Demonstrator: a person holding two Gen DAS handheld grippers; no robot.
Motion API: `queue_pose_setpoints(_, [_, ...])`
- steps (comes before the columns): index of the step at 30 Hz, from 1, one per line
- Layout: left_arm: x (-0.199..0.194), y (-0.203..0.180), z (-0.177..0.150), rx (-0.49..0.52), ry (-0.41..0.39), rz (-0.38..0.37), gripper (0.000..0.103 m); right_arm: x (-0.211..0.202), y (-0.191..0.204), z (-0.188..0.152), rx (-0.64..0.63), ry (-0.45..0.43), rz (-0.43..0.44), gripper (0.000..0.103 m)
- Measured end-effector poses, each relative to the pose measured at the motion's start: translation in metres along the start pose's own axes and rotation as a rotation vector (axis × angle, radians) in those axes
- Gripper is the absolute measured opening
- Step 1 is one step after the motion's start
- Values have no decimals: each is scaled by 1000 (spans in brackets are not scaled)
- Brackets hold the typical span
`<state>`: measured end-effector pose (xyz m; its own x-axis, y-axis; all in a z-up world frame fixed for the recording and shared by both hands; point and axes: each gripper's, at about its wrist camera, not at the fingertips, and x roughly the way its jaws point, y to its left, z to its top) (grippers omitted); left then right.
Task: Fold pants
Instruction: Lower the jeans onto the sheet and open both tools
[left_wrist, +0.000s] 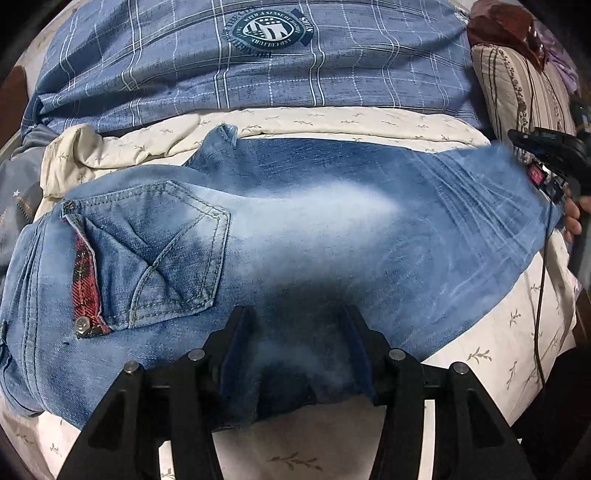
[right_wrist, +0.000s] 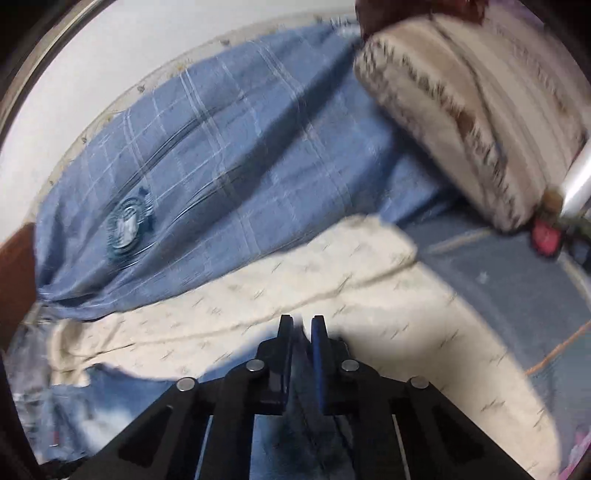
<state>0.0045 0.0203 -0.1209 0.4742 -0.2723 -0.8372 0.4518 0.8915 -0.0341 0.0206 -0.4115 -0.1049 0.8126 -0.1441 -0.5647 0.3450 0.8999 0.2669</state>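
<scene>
Right, jeans (left_wrist: 295, 229) lie legs-together on the bed (left_wrist: 480, 354), left gripper (left_wrist: 295, 314) half-open astride denim, right gripper (right_wrist: 302, 325) pinching the hem, crosswise folds still ahead

The jeans (left_wrist: 295, 229) cover the middle of the bed, crosswise. Behind them a narrow strip of cream sheet (left_wrist: 332, 122) lies bare, then the bunched blue plaid quilt (left_wrist: 258, 74) walls off the back. A striped pillow (left_wrist: 524, 85) blocks the right end. Open sheet lies along the near edge, crossed by a dangling black cable (left_wrist: 540, 295).
</scene>
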Motion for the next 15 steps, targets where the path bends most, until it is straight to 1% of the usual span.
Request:
queue_pose_setpoints(1, [0,0,0,2,-1,-2,54,8,-5,-1,14,34,-15,10])
queue_pose_setpoints(2, [0,0,0,2,-1,-7,54,19,-15,-4,64,96,-32,10])
queue_pose_setpoints(3, [0,1,0,-1,-1,-13,54,22,-21,-5,96,117,-26,10])
queue_pose_setpoints(4, [0,3,1,-4,-2,-18,54,19,-26,-4,118,114,-14,10])
queue_pose_setpoints(5, [-1,4,1,-9,-4,-25,54,11,-30,-2,127,92,5,11])
queue_pose_setpoints(6, [-2,6,2,-18,-6,-34,54,-3,-32,0,129,64,46,11])
queue_pose_setpoints(7, [-2,8,3,-28,-10,-43,54,-11,-32,-1,129,56,74,11])
queue_pose_setpoints(8, [-4,9,3,-38,-15,-52,54,-28,-33,-4,133,35,126,11])
queue_pose_setpoints(9, [-5,11,4,-49,-22,-61,54,-38,-32,-7,134,23,152,11])
queue_pose_setpoints(10, [-8,12,5,-60,-32,-72,54,-47,-29,-11,129,21,177,11])
queue_pose_setpoints(12, [-16,13,6,-77,-66,-91,54,-56,-14,-21,90,71,247,11])
queue_pose_setpoints(13, [-18,13,7,-77,-81,-86,54,-57,-6,-25,67,93,269,11])
queue_pose_setpoints(15, [-21,13,6,-69,-100,-42,54,-57,16,-42,-14,162,264,11])
